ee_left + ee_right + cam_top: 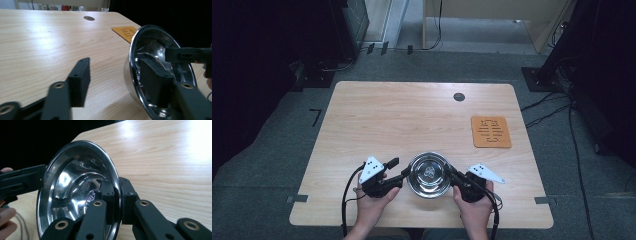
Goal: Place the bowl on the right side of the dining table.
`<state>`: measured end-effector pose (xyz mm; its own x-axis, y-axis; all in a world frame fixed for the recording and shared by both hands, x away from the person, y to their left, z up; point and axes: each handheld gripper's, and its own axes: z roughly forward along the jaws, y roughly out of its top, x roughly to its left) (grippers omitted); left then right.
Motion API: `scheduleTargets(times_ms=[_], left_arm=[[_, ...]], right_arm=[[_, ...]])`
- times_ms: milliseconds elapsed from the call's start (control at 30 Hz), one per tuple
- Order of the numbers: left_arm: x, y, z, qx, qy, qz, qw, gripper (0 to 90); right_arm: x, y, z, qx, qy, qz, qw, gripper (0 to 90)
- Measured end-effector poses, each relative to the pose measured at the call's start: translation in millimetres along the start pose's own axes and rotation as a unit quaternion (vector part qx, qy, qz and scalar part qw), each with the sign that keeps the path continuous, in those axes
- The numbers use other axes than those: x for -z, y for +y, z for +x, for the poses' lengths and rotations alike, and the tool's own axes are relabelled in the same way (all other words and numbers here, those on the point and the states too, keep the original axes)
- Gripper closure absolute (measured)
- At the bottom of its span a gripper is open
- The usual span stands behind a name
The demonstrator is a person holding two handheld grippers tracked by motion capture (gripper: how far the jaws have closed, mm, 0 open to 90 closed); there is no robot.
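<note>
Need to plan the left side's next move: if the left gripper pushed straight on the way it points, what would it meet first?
The steel bowl. The left gripper points right; one of its fingers already sits inside the rim, the other outside and apart. Beyond the bowl, the right gripper clamps the opposite rim.

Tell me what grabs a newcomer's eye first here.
The shiny steel bowl at the table's near edge stands out, flanked by two grippers. The right gripper is clamped on its rim, and the left gripper is open with one jaw inside. An orange mat lies far right on the wooden table.
</note>
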<state>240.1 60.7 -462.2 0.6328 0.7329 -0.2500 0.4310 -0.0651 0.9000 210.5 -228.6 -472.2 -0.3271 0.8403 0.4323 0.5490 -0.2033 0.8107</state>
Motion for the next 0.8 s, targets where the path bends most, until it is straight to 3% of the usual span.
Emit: scheduleTargets(times_ms=[167,267,367,467,600,800], left_arm=[[-0.7,0.5,3.6,0.008,0.014,0.008,0.9998,18.7],[-0.7,0.4,5.6,0.008,0.022,0.014,0.9996,16.2],[-0.8,-0.6,6.3,-0.004,0.056,0.022,0.9982,14.1],[0.7,-1.2,11.6,0.011,0.058,0.024,0.9980,14.1],[1.2,-2.6,19.2,0.015,0.064,0.028,0.9974,14.1],[2.2,-5.9,35.0,0.030,0.094,0.039,0.9944,14.2]], right_arm=[[2.0,2.3,-7.1,-0.002,-0.013,-0.005,0.9999,85.3],[4.1,3.9,-10.5,-0.008,-0.018,-0.008,0.9998,85.3],[5.8,5.6,-13.4,-0.013,-0.022,-0.011,0.9996,85.3],[6.9,6.8,-16.4,-0.014,-0.025,-0.015,0.9995,85.3],[8.7,8.0,-19.0,-0.019,-0.029,-0.017,0.9993,85.3],[10.1,9.3,-23.0,-0.022,-0.034,-0.019,0.9990,85.3]])
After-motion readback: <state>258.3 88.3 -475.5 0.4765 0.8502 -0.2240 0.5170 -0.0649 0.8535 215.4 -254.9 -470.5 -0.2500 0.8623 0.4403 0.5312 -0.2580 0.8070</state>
